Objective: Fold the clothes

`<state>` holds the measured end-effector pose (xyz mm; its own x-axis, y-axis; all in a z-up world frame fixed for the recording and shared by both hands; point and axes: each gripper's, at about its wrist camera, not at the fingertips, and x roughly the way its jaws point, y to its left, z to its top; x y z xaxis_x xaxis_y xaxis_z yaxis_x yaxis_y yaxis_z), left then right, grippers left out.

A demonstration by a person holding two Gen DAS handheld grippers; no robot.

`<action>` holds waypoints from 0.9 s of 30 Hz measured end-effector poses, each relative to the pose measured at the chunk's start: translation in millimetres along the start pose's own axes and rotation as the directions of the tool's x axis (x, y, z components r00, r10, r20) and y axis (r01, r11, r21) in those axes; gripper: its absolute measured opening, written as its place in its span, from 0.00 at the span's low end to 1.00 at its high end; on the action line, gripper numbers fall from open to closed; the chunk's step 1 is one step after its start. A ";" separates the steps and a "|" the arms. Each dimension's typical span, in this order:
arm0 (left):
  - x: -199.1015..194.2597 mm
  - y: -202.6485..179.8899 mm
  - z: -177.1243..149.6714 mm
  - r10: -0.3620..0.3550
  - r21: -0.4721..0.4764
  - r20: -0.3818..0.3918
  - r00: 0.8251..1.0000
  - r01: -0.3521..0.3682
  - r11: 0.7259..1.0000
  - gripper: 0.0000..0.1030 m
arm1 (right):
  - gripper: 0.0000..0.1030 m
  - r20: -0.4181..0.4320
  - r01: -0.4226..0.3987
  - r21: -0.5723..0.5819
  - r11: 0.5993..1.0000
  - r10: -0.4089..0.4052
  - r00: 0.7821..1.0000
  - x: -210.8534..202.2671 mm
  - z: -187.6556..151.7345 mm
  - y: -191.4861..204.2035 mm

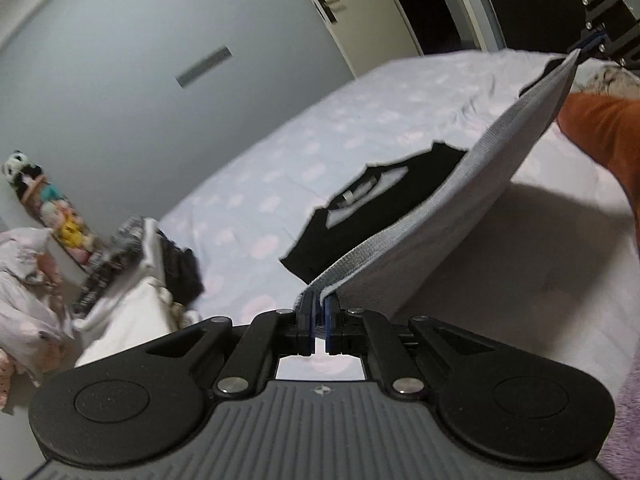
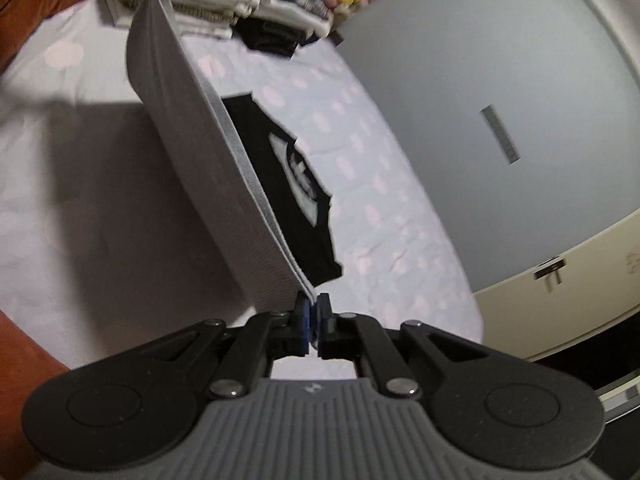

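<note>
Grey knit garment (image 1: 460, 208) stretched taut in air above bed with pale cloud-print sheet (image 1: 280, 152), ribbed hem uppermost. Left gripper (image 1: 318, 308) clamped tight on one hem corner; right gripper (image 2: 312, 312) clamped tight on opposite corner. Folded black printed T-shirt (image 2: 300, 184) flat on sheet mid-bed, beyond garment. Pile of unfolded clothes (image 1: 132, 264) at bed's far edge.

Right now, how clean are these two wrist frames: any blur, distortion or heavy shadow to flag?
Left wrist view: fisheye bows the wardrobe door; clothes pile smeared by motion blur; left gripper sharp. Right wrist view: same bowing, the stretched grey garment casts a broad dark shadow on the bedsheet; far pile blurred; right gripper sharp.
</note>
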<state>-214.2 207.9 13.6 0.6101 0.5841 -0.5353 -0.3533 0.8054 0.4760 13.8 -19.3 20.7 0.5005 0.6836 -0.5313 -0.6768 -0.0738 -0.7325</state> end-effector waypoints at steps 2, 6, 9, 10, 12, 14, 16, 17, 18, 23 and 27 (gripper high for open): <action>-17.5 1.8 3.0 0.017 -0.008 0.029 0.999 -0.017 1.000 0.04 | 0.03 0.015 0.027 -0.013 1.000 -0.027 1.000 -17.4 1.4 -0.3; -50.0 5.9 10.2 0.050 -0.009 0.087 0.995 -0.049 0.999 0.04 | 0.03 0.042 0.067 -0.022 0.998 -0.066 0.997 -47.6 4.1 -2.7; -72.9 9.3 15.9 0.065 -0.004 0.119 0.991 -0.065 0.998 0.04 | 0.03 0.060 0.095 -0.024 0.995 -0.093 0.994 -69.8 6.8 -4.5; -79.9 10.5 17.8 0.068 0.000 0.127 0.990 -0.068 0.998 0.04 | 0.03 0.064 0.100 -0.025 0.995 -0.098 0.993 -77.2 7.9 -5.1; -92.5 10.8 21.2 0.065 0.008 0.130 0.989 -0.067 0.998 0.04 | 0.03 0.070 0.100 -0.027 0.995 -0.098 0.993 -92.7 9.7 -6.6; -96.9 10.5 23.2 0.058 0.022 0.122 0.991 -0.061 0.998 0.04 | 0.03 0.074 0.091 -0.035 0.995 -0.088 0.993 -101.8 11.0 -6.1; -95.7 9.7 24.6 0.053 0.041 0.109 0.993 -0.058 0.997 0.04 | 0.03 0.073 0.091 -0.051 0.995 -0.088 0.994 -102.2 12.1 -4.1; -90.6 8.1 25.3 0.057 0.057 0.103 0.993 -0.063 0.996 0.04 | 0.03 0.071 0.093 -0.057 0.994 -0.089 0.994 -100.6 12.5 -3.1; -85.4 6.7 25.5 0.063 0.071 0.098 0.993 -0.070 0.995 0.04 | 0.03 0.069 0.095 -0.063 0.994 -0.090 0.994 -99.0 13.0 -2.0; -50.8 14.8 33.4 0.080 0.073 0.068 0.994 -0.085 0.994 0.04 | 0.03 0.040 0.103 -0.047 0.994 -0.102 0.994 -64.3 14.6 -12.8; -9.1 25.1 46.5 0.078 0.091 0.049 0.996 -0.082 0.992 0.04 | 0.03 0.013 0.093 -0.034 0.995 -0.093 0.996 -23.7 16.1 -26.6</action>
<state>-195.6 218.1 62.9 0.6146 0.6394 -0.4619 -0.3365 0.7421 0.5796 11.3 -21.9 59.6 0.5544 0.6965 -0.4555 -0.6084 -0.0342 -0.7929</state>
